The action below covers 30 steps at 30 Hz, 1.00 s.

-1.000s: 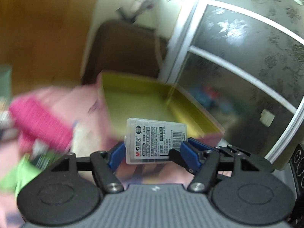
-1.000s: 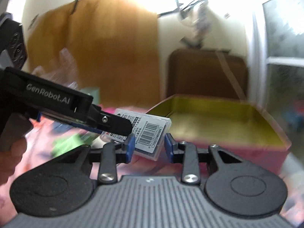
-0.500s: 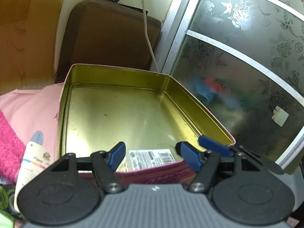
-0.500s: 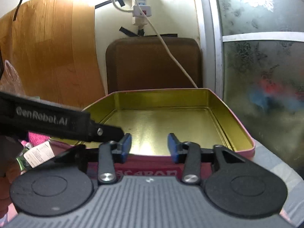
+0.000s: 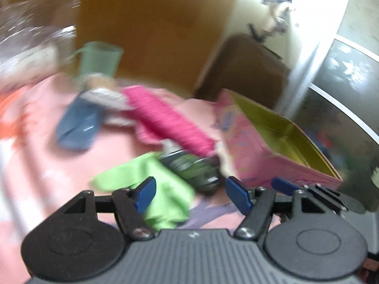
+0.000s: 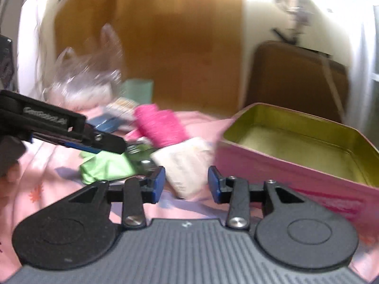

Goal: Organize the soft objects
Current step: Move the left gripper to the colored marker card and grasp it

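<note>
My left gripper (image 5: pixel 190 194) is open and empty over a lime green cloth (image 5: pixel 151 177) and a dark green packet (image 5: pixel 191 165) on the pink bedspread. A magenta towel (image 5: pixel 165 123) lies just behind them. The pink tin (image 5: pixel 272 146) with a gold inside stands to the right. My right gripper (image 6: pixel 186 184) has its jaws closing with nothing pressed between the pads; a white paper tag (image 6: pixel 187 165) lies beyond the gap. In the right wrist view the left gripper (image 6: pixel 71 127) reaches in from the left over the green cloth (image 6: pixel 104 165), beside the magenta towel (image 6: pixel 161 125) and the tin (image 6: pixel 284 170).
A blue flat item (image 5: pixel 78 127) and a pale green cup (image 5: pixel 99 59) lie further back on the bedspread. A crumpled clear plastic bag (image 6: pixel 83 78) sits at the back left. Behind stand a wooden panel (image 6: pixel 177 35) and a brown headboard (image 6: pixel 296 75). Both views are motion-blurred.
A second ago a clear labelled box sat between the jaws; half a second ago it lay in the tin. Both views have since swung left, from the tin to the pile of soft things.
</note>
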Each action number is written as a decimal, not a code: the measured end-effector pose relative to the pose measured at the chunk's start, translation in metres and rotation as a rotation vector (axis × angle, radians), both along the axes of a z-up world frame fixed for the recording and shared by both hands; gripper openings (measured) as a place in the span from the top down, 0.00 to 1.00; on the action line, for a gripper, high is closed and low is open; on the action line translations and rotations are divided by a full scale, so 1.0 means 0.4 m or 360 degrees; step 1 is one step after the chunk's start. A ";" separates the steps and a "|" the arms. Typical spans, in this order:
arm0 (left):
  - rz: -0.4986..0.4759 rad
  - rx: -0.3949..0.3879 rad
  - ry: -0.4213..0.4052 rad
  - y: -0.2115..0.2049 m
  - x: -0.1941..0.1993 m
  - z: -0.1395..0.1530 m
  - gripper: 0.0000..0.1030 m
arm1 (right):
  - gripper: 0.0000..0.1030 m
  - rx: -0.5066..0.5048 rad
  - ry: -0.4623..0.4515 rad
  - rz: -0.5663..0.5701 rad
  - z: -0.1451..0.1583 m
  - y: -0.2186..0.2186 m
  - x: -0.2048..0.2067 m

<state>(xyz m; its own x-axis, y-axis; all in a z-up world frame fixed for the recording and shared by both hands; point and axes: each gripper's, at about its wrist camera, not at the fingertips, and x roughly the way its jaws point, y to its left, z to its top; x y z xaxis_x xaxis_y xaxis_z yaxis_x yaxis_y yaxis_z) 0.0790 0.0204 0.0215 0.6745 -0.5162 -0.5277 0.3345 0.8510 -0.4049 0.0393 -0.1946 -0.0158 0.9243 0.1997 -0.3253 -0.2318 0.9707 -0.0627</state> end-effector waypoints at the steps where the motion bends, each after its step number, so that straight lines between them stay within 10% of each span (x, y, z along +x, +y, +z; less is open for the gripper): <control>1: 0.0016 -0.0007 0.0005 0.015 -0.005 -0.005 0.36 | 0.58 -0.0025 0.0024 0.0012 -0.008 0.022 0.013; 10: -0.0045 -0.0064 -0.0026 0.029 -0.045 -0.021 0.34 | 0.89 -0.0210 0.0009 -0.0094 -0.017 0.082 0.058; 15: -0.0087 -0.0086 -0.0033 0.004 -0.056 -0.021 0.34 | 0.95 0.0165 -0.0014 -0.0080 0.023 0.005 -0.060; 22: -0.0250 -0.0079 0.0008 -0.085 -0.066 -0.026 0.34 | 0.96 0.0646 0.0194 -0.0179 -0.030 -0.187 -0.187; 28: -0.0421 0.0007 0.0029 -0.208 -0.060 -0.025 0.22 | 0.87 0.0686 0.0230 -0.0422 -0.093 -0.273 -0.262; 30: -0.0451 0.0063 0.0001 -0.244 -0.045 -0.017 0.12 | 0.69 0.0619 0.0199 -0.0377 -0.087 -0.256 -0.276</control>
<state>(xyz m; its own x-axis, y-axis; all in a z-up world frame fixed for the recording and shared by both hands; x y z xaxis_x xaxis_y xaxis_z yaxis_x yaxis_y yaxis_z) 0.0609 -0.0771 0.0149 0.5056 -0.6633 -0.5518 0.5611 0.7386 -0.3737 -0.0709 -0.2971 -0.0506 0.9176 0.1170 -0.3799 0.0165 0.9437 0.3304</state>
